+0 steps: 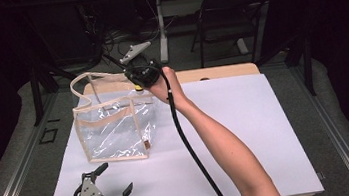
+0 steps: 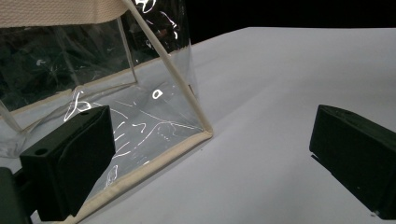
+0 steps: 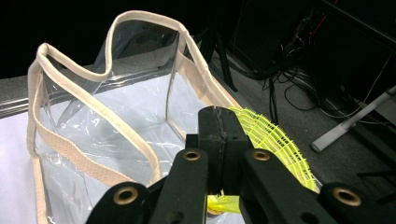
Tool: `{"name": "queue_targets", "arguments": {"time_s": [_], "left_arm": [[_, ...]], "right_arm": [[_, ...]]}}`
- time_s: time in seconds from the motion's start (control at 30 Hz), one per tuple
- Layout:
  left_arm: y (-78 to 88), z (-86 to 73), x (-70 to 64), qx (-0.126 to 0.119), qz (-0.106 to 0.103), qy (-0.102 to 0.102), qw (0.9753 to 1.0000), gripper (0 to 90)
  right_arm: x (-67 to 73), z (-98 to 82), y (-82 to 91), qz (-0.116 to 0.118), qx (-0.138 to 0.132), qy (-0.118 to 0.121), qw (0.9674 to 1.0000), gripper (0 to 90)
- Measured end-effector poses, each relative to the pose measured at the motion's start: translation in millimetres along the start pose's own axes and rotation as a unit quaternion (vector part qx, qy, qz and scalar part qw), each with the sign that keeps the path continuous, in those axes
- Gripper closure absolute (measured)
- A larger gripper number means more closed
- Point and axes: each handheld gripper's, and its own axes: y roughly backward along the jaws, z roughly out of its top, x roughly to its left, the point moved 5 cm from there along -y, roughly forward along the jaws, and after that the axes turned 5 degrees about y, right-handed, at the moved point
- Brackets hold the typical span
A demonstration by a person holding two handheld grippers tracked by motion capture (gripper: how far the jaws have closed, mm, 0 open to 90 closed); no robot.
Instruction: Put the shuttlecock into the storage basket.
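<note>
A clear plastic tote bag (image 1: 113,130) with beige trim and a beige handle stands open on the left part of the white table (image 1: 247,129). My right gripper (image 1: 140,77) hangs over the bag's far right corner, shut on a piece of yellow mesh (image 3: 275,140). In the right gripper view its jaws (image 3: 217,121) are pressed together just above the bag's open mouth (image 3: 107,116). My left gripper (image 1: 116,177) rests near the table's front left edge, open and holding nothing. In the left gripper view (image 2: 210,154) the bag's near bottom corner (image 2: 140,116) lies just ahead of the left jaw.
A wooden strip (image 1: 219,72) runs along the table's far edge. Behind the table stand a dark folding chair (image 1: 233,15) and a white desk leg (image 1: 161,29), with cables on the floor. The table's right half is bare white surface.
</note>
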Motion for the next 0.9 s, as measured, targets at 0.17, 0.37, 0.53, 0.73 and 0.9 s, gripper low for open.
{"name": "queue_targets", "arguments": {"time_s": [0.17,0.37,0.53,0.73,0.9], "left_arm": [[-0.2,-0.2,-0.2,0.002,0.001,0.0,1.0,0.2],[-0.1,-0.2,-0.1,0.002,-0.001,0.001,1.0,0.2],[0.0,-0.2,0.0,0.002,-0.001,0.001,1.0,0.2],[-0.1,-0.1,0.0,0.0,-0.001,0.001,1.0,0.2],[0.0,-0.1,0.1,0.0,-0.001,0.001,1.0,0.2]], "right_arm": [[-0.5,-2.5,-3.3,0.0,0.004,-0.001,1.0,90.0],[0.0,-5.9,-7.8,0.005,0.009,-0.003,0.9999,90.0],[2.3,-8.8,-11.9,0.009,0.018,-0.003,0.9998,90.0],[3.0,-10.9,-15.0,0.014,0.025,-0.007,0.9996,90.0],[3.2,-13.1,-17.1,0.016,0.028,-0.011,0.9994,90.0]]}}
